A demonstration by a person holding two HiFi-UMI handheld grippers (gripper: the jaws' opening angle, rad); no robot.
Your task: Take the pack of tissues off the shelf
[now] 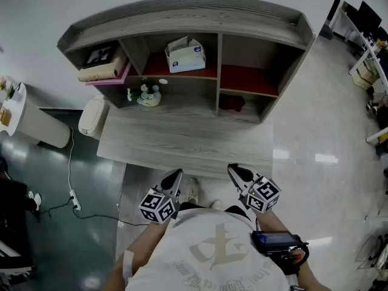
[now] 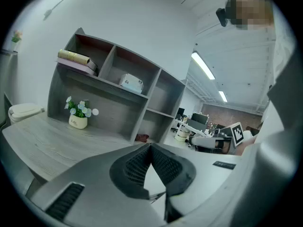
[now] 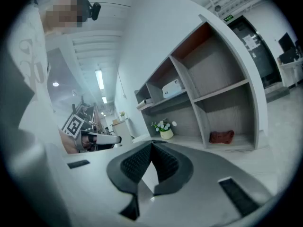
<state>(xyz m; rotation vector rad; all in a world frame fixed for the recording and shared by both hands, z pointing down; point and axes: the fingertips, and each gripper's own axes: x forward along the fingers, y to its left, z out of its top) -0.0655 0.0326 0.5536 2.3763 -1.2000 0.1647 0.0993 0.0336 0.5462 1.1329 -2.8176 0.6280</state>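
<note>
The white pack of tissues with blue print [image 1: 185, 54] sits in the upper middle compartment of the grey wooden shelf unit [image 1: 182, 14], on a red shelf board, at the far side of the pale wood-grain surface [image 1: 182, 141]. Both tools hang at the near edge, well apart from the pack. The left hand-held gripper [image 1: 174, 178] has its jaws pressed together on nothing, and the right hand-held gripper [image 1: 238, 173] is likewise closed and empty. The task looks to be at its very start, with the reach not yet begun. The next move calls for one hand-held gripper to travel forward over the surface and up to that compartment. Its jaws must part wide enough to take the soft pack, and it should stay clear of the small white pot of flowers [image 1: 147, 94] just below and left.
</note>
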